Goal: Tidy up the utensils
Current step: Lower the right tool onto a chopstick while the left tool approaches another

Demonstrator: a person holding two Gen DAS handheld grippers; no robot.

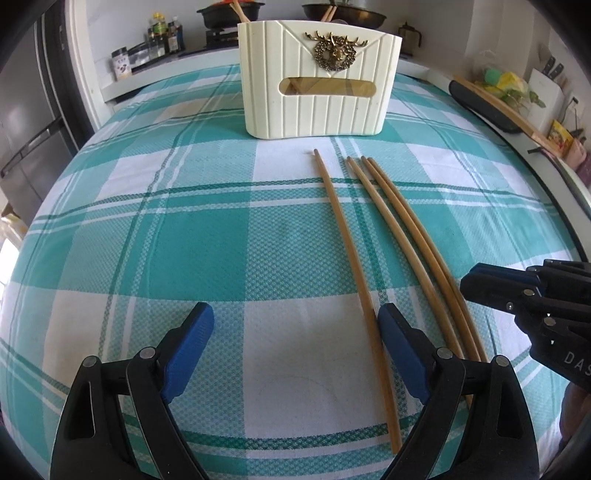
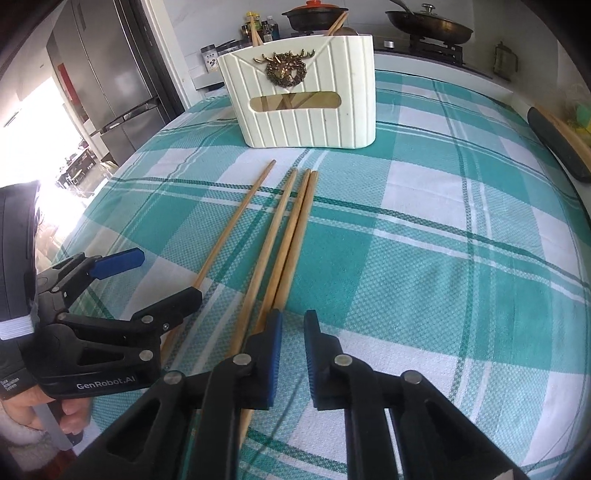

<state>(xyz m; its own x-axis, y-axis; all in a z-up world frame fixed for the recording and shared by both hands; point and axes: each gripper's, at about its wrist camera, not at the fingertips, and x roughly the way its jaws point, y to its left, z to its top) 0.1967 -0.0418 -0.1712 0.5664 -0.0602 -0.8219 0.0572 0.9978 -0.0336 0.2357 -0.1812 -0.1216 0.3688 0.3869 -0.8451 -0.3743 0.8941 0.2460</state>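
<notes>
My left gripper (image 1: 295, 347) hangs low over the checked tablecloth (image 1: 147, 229), jaws spread wide, nothing between the blue pads. Its right finger sits just beside the near stretch of the lone chopstick (image 1: 351, 273), not gripping it.

My right gripper (image 2: 293, 350): jaws nearly together, only a narrow gap between the pads, and bare cloth shows in that gap. No chopstick in it. Its left finger lies over the near ends of the paired chopsticks (image 2: 295, 236); whether it touches them I cannot tell.

Four wooden chopsticks lie flat on the cloth, long axes running from me toward the holder, far tips pointing at it. In the right wrist view they fan slightly: the lone one angles off leftmost, a third chopstick (image 2: 273, 236) lies next, then the pair side by side and touching along most of their length. Far tips stop short of the holder, near it but apart.

Beyond them stands the cream ribbed utensil holder (image 1: 317, 110), upright, with a brass stag-and-wreath ornament (image 1: 335, 51) on its front and a long slot window below. Through the window, slanted wooden sticks show inside; more stick tops rise above the rim in the right wrist view.

Farthest back: a counter with bottles (image 1: 162, 37), a dark pot (image 2: 314, 16) and a frying pan (image 2: 430, 26) on a hob.
</notes>
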